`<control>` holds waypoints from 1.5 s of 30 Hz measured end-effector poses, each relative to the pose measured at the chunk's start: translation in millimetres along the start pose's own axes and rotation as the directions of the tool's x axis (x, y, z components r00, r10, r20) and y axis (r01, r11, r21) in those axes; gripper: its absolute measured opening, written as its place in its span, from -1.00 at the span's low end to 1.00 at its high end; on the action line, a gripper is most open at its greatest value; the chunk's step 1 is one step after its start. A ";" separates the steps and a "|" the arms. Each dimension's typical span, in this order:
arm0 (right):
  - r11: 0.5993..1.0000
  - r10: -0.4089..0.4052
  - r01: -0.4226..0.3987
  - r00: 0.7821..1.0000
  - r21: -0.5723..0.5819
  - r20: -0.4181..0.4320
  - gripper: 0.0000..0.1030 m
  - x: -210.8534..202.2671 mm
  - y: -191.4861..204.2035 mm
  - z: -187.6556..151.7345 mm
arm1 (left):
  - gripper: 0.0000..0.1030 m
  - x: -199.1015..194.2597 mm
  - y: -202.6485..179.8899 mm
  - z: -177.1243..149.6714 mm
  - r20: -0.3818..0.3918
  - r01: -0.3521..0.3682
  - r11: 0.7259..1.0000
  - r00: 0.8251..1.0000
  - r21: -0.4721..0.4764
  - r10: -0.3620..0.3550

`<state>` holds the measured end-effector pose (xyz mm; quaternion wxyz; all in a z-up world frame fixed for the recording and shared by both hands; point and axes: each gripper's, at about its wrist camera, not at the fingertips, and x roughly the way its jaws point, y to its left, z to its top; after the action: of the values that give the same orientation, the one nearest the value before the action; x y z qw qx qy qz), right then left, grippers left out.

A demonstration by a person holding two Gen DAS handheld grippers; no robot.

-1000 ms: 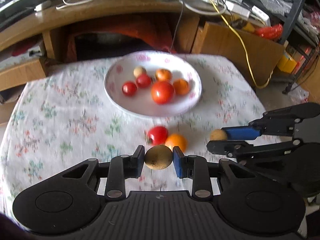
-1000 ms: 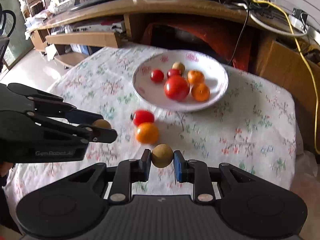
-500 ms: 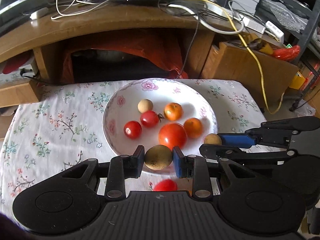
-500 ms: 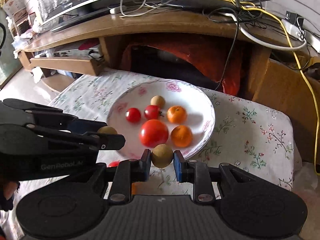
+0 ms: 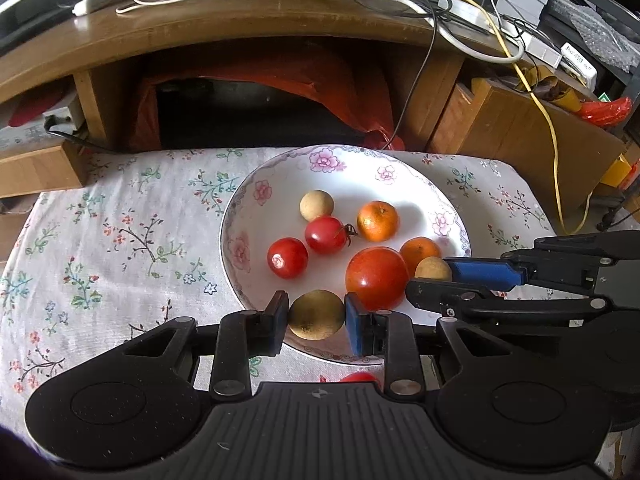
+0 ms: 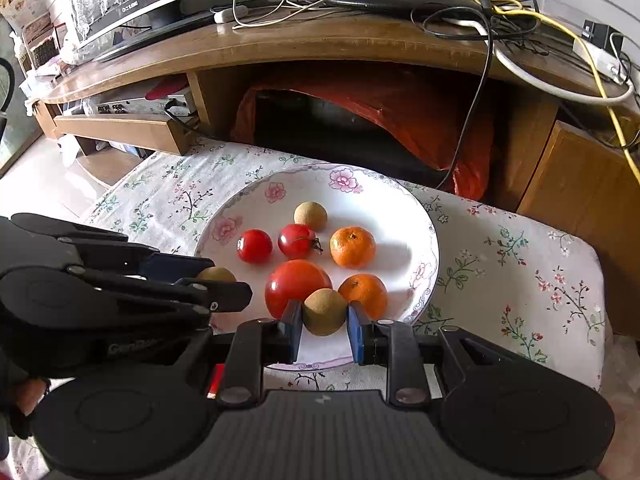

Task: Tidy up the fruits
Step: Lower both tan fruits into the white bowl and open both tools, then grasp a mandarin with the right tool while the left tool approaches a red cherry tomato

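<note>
Both claws moved from table to over plate (image 5: 240,216). Left claw (image 5: 317,315) clamped on longan (image 5: 316,314), right claw (image 6: 323,312) on its own. Drop next.

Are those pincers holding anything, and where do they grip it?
Each holds a round brown longan by its sides: left gripper, right gripper, over the plate.

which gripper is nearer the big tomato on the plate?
Right, narrowly. The right gripper, shut on a longan, sits directly in front of the big tomato; the left gripper, also holding one, is alongside its left.
</note>
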<state>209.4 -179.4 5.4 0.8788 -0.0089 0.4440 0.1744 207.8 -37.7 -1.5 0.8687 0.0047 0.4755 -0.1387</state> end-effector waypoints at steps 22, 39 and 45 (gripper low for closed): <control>1.000 -0.005 0.005 1.000 0.017 0.006 -0.51 -2.2 -3.0 0.9 | -0.15 -11.3 -2.2 1.2 0.034 0.001 1.000 0.999 -0.019 0.000; 0.999 -0.010 0.009 1.000 0.032 0.022 -0.50 -18.3 1.8 -5.7 | -0.08 -28.0 -3.5 -8.8 0.047 0.011 1.000 0.999 -0.007 -0.010; 1.000 0.000 0.000 1.000 0.018 0.012 -0.50 -28.1 9.8 -16.5 | -0.07 -36.5 -3.5 -17.6 0.045 0.012 1.000 0.999 -0.001 -0.012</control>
<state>178.2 -181.4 18.9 0.8816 0.0000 0.4402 0.1704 173.8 -30.0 19.5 0.8784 -0.0019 0.4559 -0.1437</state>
